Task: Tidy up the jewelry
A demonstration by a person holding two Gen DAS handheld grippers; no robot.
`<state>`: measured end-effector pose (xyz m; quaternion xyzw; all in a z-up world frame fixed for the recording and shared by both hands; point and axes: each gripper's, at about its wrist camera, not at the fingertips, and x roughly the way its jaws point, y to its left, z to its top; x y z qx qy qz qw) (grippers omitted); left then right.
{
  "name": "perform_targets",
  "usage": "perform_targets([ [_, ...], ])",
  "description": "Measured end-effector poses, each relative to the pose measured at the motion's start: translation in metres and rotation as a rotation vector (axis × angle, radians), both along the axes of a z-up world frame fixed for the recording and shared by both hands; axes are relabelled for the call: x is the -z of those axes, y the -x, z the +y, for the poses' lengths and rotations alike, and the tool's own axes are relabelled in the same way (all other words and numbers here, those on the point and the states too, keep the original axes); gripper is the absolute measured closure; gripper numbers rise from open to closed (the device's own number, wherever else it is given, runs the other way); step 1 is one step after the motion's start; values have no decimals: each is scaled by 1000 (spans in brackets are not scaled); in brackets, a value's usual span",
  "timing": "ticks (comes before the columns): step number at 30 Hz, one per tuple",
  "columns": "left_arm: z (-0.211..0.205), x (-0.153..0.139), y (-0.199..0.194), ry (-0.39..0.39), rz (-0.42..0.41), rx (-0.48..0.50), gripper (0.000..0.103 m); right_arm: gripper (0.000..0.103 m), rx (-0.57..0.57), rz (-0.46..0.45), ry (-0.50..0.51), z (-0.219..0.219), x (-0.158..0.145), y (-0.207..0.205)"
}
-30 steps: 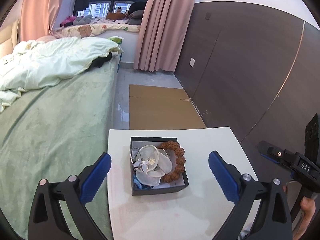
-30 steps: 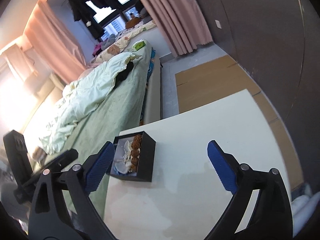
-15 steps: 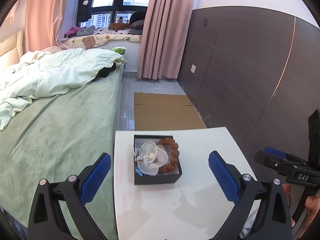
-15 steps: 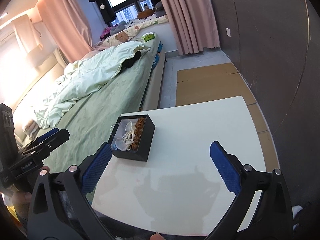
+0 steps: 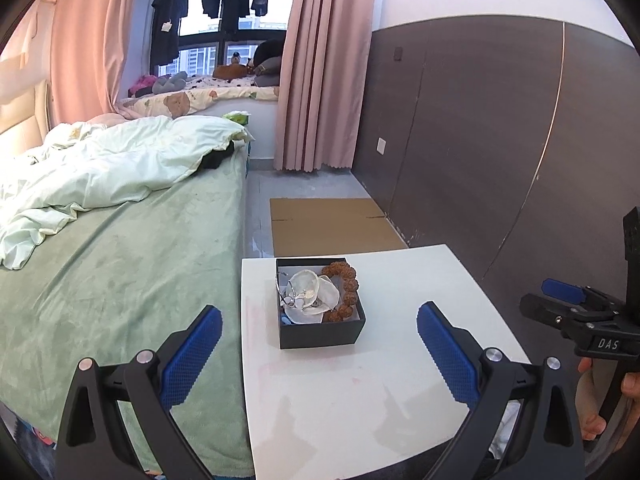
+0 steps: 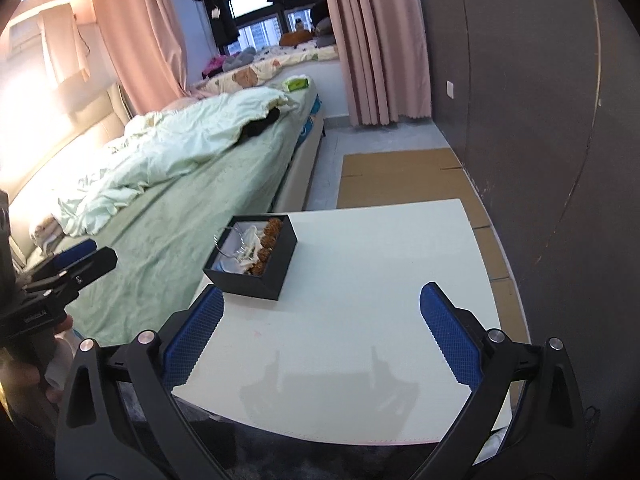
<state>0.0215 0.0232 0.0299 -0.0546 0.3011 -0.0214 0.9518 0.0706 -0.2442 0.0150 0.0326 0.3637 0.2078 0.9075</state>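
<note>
A black open box (image 5: 320,334) stands on the white table (image 5: 400,380) near its left edge. Inside lie a brown bead bracelet (image 5: 347,289), white shell-like pieces (image 5: 310,298) and thin silver wire jewelry. The box also shows in the right wrist view (image 6: 256,276). My left gripper (image 5: 320,356) is open and empty, held back from the box above the table's near part. My right gripper (image 6: 320,334) is open and empty, above the table's near edge, to the right of the box. It also shows in the left wrist view (image 5: 576,308).
A bed (image 5: 120,248) with a green sheet and a pale crumpled duvet runs along the table's left side. A dark panelled wall (image 5: 500,140) stands on the right. Flat cardboard (image 5: 328,220) lies on the floor beyond the table. Pink curtains hang at the back.
Both grippers have pulled back and up from the box, which now looks smaller and farther. Both stay open and empty. The box has not moved.
</note>
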Motion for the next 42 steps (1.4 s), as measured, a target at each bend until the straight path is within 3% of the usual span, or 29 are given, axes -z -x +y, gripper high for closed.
perform_targets([
  [5, -3, -10, 14, 10, -38, 17, 8, 5, 5, -23, -62, -7, -9, 11],
  [42, 5, -5, 19, 9, -19, 29, 8, 5, -22, -15, -8, 5, -4, 14],
])
